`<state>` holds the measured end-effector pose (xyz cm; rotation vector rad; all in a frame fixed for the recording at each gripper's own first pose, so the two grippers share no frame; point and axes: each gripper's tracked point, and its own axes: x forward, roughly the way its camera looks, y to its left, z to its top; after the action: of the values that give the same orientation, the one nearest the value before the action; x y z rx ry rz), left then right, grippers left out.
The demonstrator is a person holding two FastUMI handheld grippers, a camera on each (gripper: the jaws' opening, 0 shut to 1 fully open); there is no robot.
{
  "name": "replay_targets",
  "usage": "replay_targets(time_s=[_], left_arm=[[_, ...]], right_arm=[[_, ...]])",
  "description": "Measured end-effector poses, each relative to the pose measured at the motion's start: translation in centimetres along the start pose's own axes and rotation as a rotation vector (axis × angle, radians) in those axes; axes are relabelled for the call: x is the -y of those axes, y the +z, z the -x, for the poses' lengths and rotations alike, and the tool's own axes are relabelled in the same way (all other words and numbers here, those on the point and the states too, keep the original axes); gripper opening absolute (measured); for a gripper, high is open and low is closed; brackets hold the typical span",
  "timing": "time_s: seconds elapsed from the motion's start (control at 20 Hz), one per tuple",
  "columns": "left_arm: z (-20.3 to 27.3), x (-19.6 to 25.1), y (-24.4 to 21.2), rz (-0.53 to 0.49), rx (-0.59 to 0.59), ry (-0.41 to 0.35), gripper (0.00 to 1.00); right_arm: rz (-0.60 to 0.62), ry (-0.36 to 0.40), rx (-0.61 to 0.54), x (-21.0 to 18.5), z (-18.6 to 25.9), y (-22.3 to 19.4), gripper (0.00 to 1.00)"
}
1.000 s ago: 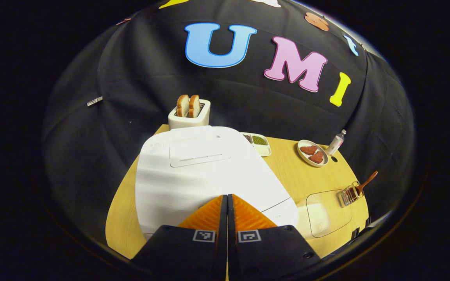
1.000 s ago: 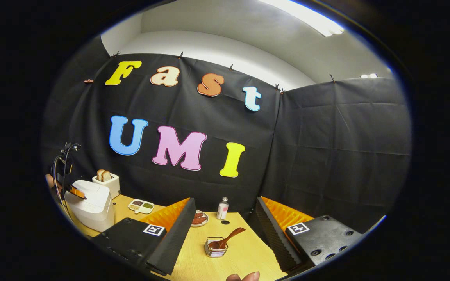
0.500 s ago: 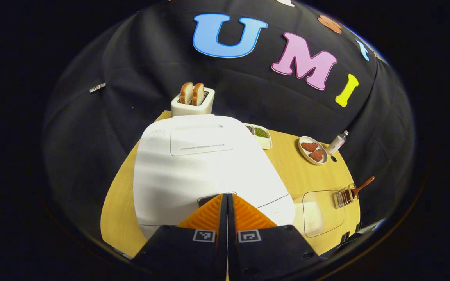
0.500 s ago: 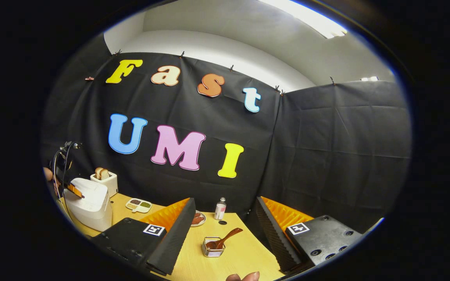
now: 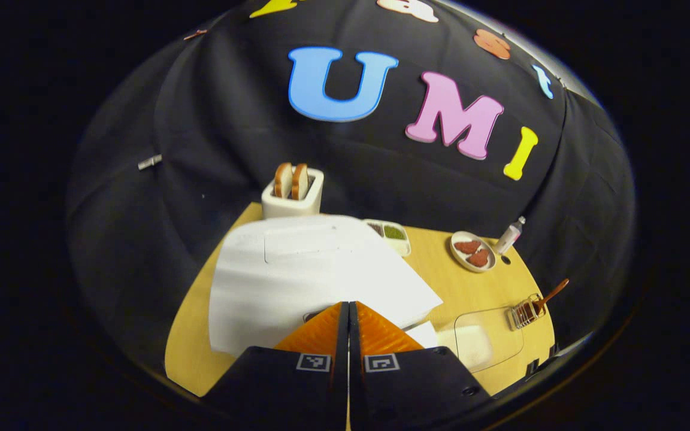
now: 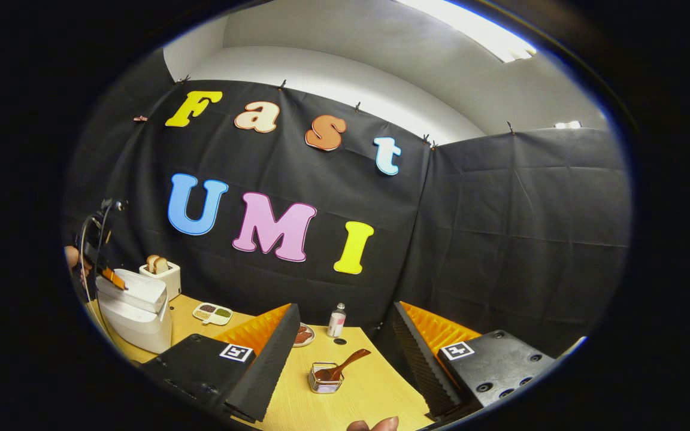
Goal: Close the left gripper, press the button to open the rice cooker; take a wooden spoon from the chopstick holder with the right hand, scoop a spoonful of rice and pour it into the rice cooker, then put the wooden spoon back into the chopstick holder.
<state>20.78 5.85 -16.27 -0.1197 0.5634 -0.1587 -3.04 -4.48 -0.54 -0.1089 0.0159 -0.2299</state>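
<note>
In the left gripper view my left gripper [image 5: 348,305] is shut with nothing between its fingers, its tips right over the front of the white rice cooker [image 5: 297,269]. The cooker's lid [image 6: 132,287] stands lifted a little off the body [image 6: 138,323] in the right gripper view. A wooden spoon [image 6: 345,365] leans in the wire chopstick holder [image 6: 325,380] on the table, below and ahead of my open right gripper [image 6: 345,308]. A clear container of rice [image 5: 483,338] sits beside the holder [image 5: 521,312].
A toaster [image 5: 292,191] with two bread slices stands behind the cooker. Along the back of the wooden table [image 5: 453,287] lie a divided dish [image 5: 388,233], a plate [image 5: 471,251] of reddish pieces and a small bottle [image 5: 510,234]. A fingertip [image 6: 372,425] shows at the bottom edge.
The cooker's lid has sprung up from its shut position and now tilts ajar. My left gripper has lifted slightly from the front button area. The right gripper has hardly moved.
</note>
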Motion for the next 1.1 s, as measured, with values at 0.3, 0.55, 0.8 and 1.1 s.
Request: replay_targets(time_s=[0.3, 0.55, 0.8, 1.1], left_arm=[[5.4, -0.3, 8.0, 0.024, 0.308, 0.074, 0.08], [10.8, 0.0, 8.8, 0.074, 0.430, 0.072, 0.51], [16.4, 2.2, 8.6, -0.005, 0.551, 0.128, 0.86], [22.1, 6.8, 6.9, -0.023, 0.570, 0.180, 0.95]], right_arm=[[-0.007, 0.006, 0.001, 0.5, 0.1, -0.1, 0.98], [-0.008, 0.043, -0.017, 1.8, -0.9, -1.5, 0.97], [-0.085, 0.133, -0.084, 3.3, -4.1, -5.5, 0.98], [-0.142, 0.160, -0.160, 6.1, -8.6, -11.4, 0.98]])
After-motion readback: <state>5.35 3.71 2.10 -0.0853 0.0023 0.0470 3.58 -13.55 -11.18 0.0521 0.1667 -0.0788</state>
